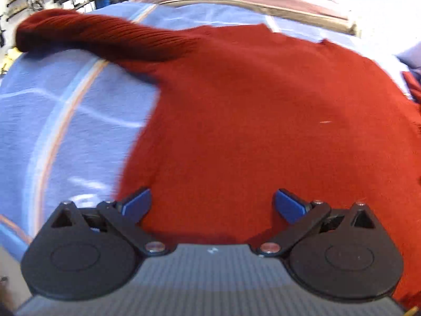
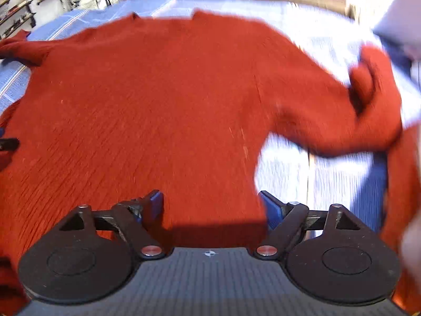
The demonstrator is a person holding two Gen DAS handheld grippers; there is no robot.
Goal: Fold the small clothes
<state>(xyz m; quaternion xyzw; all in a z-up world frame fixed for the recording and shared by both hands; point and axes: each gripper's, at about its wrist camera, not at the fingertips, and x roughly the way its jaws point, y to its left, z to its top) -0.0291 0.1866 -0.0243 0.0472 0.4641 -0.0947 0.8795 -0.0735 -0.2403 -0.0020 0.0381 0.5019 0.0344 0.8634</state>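
Red knit sweater (image 1: pixel 250 110) lies flat on the blue blanket (image 1: pixel 52 110), sleeves out. My left claw (image 1: pixel 213 205) and right claw (image 2: pixel 210 205) gape wide, empty, over its hem. Probably pre-fold; next I'd grab a sleeve.

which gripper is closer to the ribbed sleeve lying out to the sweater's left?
Left. The left gripper sits at the sweater's left hem side, below the ribbed sleeve. The right gripper is at the opposite hem corner.

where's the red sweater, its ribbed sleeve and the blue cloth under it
red sweater (image 1: pixel 263 121): left wrist view, middle of its body.
ribbed sleeve (image 1: pixel 100 39): left wrist view, midway along the sleeve stretched to the left.
blue cloth (image 1: pixel 39 121): left wrist view, bare striped part left of the sweater.
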